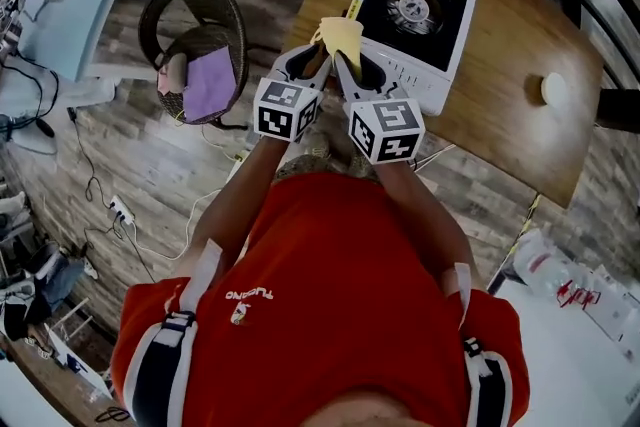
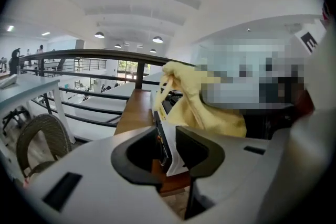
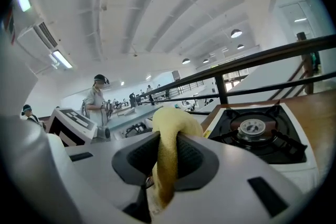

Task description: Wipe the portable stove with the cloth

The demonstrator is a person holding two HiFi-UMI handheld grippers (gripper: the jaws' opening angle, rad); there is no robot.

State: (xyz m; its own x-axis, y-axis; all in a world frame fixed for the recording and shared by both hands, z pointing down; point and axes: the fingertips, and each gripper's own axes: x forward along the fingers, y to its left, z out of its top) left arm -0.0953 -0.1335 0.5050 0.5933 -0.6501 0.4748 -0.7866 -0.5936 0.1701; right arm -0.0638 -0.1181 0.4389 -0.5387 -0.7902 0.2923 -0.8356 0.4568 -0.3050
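Wooden counter (image 1: 520, 85) carrying a white portable stove (image 1: 415, 10) with black burner top toward its left end. In front of the stove, two grippers side by side: right gripper (image 3: 166, 156) clamped on a yellow cloth (image 1: 342, 37) bunched above its jaws at the stove's near-left corner; left gripper (image 2: 167, 147) with jaws apart, gripping nothing, cloth just ahead.

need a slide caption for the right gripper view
Right gripper clamped on the yellow cloth, portable stove ahead to its right on the wooden table.
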